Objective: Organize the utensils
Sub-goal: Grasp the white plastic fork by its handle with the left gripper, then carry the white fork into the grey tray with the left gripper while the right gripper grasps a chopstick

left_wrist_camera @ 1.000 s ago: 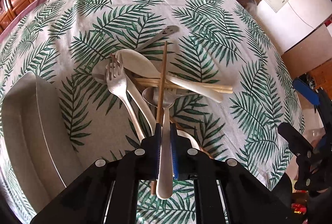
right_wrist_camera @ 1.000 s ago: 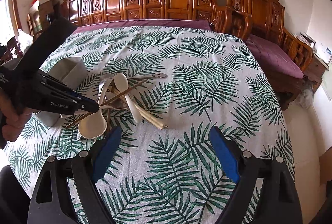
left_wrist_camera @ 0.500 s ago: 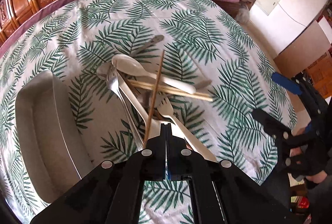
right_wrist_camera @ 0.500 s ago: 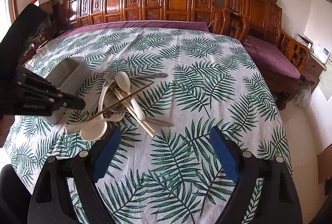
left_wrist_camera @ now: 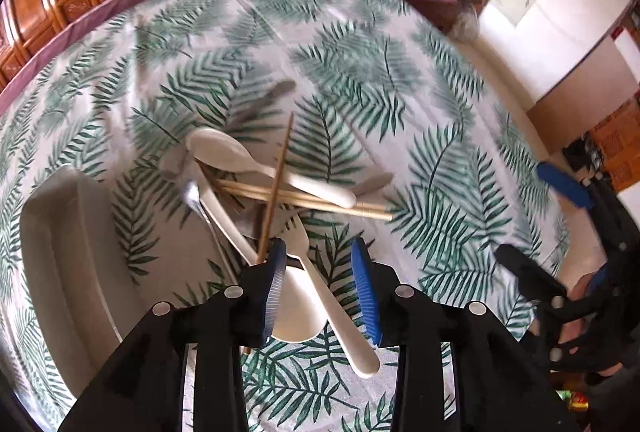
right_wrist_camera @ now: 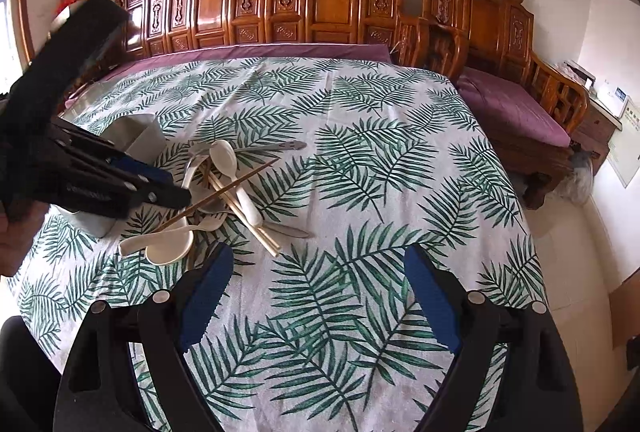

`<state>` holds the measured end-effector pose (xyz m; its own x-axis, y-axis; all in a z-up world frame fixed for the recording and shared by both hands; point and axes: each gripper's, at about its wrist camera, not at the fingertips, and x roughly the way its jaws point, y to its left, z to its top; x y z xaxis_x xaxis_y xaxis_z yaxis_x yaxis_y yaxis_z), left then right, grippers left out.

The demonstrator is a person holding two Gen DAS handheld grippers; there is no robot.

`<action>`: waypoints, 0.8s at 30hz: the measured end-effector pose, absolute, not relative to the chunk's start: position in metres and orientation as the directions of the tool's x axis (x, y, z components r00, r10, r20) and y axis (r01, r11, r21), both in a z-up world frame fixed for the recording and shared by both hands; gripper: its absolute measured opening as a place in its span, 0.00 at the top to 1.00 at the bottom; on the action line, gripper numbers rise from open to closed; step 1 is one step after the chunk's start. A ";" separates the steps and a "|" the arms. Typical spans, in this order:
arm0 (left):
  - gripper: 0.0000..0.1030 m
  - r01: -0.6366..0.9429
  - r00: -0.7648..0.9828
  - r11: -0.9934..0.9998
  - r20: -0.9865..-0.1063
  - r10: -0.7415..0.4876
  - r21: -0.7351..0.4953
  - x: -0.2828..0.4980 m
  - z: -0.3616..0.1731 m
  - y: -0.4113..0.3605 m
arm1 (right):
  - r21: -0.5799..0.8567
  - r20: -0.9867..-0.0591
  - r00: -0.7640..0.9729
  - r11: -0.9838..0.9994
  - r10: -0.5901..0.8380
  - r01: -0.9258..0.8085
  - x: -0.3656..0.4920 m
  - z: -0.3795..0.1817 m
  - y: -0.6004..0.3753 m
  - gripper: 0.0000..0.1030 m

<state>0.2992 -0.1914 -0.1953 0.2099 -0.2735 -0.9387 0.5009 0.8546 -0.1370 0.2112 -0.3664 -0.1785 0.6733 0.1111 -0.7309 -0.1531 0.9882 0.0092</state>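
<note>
A pile of utensils lies on the fern-print tablecloth: a white spoon (left_wrist_camera: pixel 240 155), a cream fork (left_wrist_camera: pixel 320 284), pale chopsticks (left_wrist_camera: pixel 320 201), a dark chopstick (left_wrist_camera: pixel 278 187) and metal cutlery. My left gripper (left_wrist_camera: pixel 320 260) is open just above the fork, with the dark chopstick leaning by its left pad (left_wrist_camera: pixel 276 284). It also shows at the left of the right wrist view (right_wrist_camera: pixel 176 191). My right gripper (right_wrist_camera: pixel 316 296) is open and empty, over bare cloth in front of the pile (right_wrist_camera: pixel 228 191).
A grey utensil holder (left_wrist_camera: pixel 68 264) stands left of the pile; it also shows in the right wrist view (right_wrist_camera: pixel 136 135). Carved wooden seats (right_wrist_camera: pixel 320 3) with purple cushions border the table's far and right sides. The right gripper shows at right (left_wrist_camera: pixel 568 232).
My left gripper was shut on the dark chopstick and has opened; the chopstick has dropped back onto the pile. The left gripper has pulled back a little. The right gripper barely moved.
</note>
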 end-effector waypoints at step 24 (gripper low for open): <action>0.94 0.512 0.170 0.854 -0.964 -0.205 -0.091 0.281 -0.199 -0.187 | -0.003 -0.744 0.661 0.989 0.096 -0.148 0.212 -0.181 -0.364 0.14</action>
